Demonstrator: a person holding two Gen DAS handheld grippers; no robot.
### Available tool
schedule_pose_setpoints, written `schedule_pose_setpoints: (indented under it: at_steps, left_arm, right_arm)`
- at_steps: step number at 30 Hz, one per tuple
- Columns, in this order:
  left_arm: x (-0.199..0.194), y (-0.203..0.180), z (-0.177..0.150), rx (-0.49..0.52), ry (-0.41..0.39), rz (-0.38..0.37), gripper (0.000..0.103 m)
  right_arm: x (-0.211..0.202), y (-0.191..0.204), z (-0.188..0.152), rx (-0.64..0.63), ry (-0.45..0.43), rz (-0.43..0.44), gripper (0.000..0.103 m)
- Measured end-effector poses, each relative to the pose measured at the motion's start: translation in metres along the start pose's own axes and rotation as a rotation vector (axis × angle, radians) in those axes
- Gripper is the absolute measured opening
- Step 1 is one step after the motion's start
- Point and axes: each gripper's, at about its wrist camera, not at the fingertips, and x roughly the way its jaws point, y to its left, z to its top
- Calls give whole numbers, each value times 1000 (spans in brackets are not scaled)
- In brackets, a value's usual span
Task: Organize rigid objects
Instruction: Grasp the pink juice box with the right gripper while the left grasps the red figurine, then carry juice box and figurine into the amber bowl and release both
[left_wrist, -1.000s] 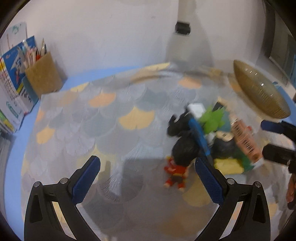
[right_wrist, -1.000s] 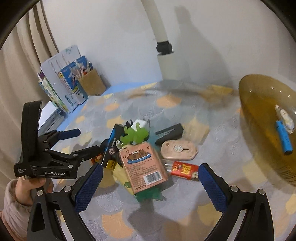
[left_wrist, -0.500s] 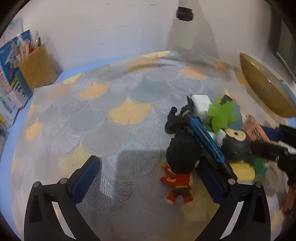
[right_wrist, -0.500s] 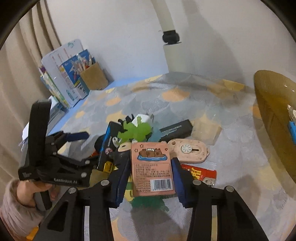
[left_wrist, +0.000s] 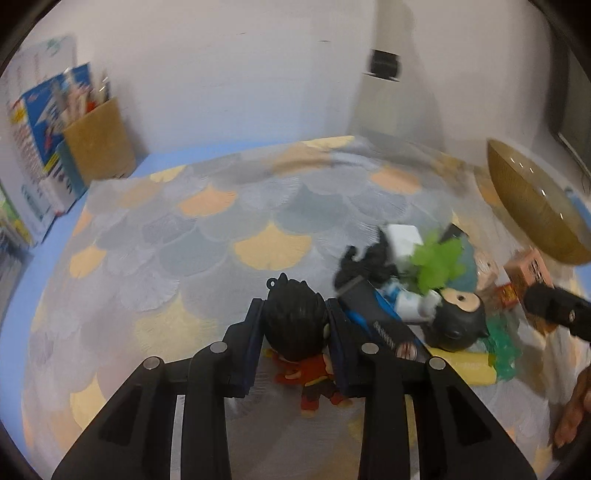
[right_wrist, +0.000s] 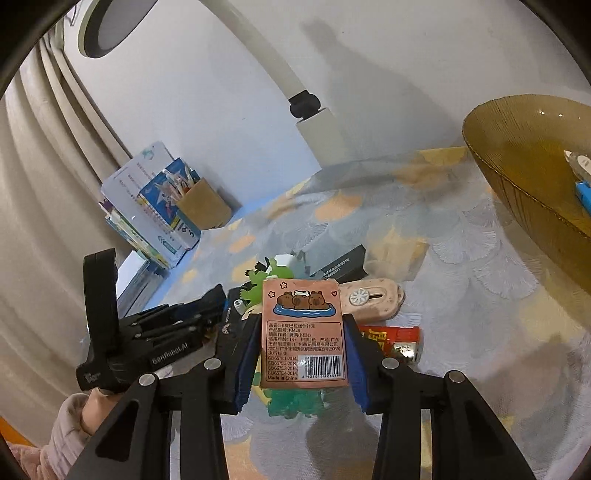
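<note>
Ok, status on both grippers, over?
Left gripper just closed on the figurine. Right gripper shut on the pink box. Bowl ahead, nothing in the way.

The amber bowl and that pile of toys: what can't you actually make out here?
- Amber bowl, right wrist view: cut off by the frame edge, so its full contents stay unseen.
- Green toy, right wrist view: mostly hidden behind the pink card box.
- Doll, left wrist view: face hidden; only its hair shows between the left claw's fingers.

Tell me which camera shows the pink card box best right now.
The right wrist view: the pink card box faces the lens, print readable, clamped in the right gripper. The left wrist view catches only a blurred corner of it near the right edge.
</note>
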Motion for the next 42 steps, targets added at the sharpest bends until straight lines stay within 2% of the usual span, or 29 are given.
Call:
schedule_pose_setpoints:
  at_steps: [4,10,14,16,20,25,29,31,34,42]
  left_arm:
    - [3,1,-3,-30,2,23,29]
    - [-2,1,-3,-48,-39,51,29]
    - [-6,-3,-3,-35,-63,63,29]
    - [-9,-6,-3,-18,-82,73,29]
    - [-12,-11,-3,4,-106,83,29]
    - [-23,-10,-4,-6,-161,90,29]
    - [-24,-5,1,-95,-139,43,29]
    - [-29,-9,11,-116,-154,23,29]
    - [-34,-31,27,-70,-177,7,29]
    - [-46,-109,72,62,-244,-127,29]
  right_arm:
    - [-2,3,0,-11,-4,6,42]
    - [-10,-2,-1,11,-39,31,42]
    - [-15,-7,-1,40,-61,70,42]
    - [-13,-11,-3,60,-45,111,42]
    - [-17,-7,-5,41,-54,136,42]
    - [-23,-2,-7,18,-84,103,42]
    - [-25,9,-11,-26,-63,26,42]
    - [-28,15,-8,-55,-47,20,42]
    - [-41,21,5,-87,-65,14,42]
    - [-77,4,56,-83,-134,-72,42]
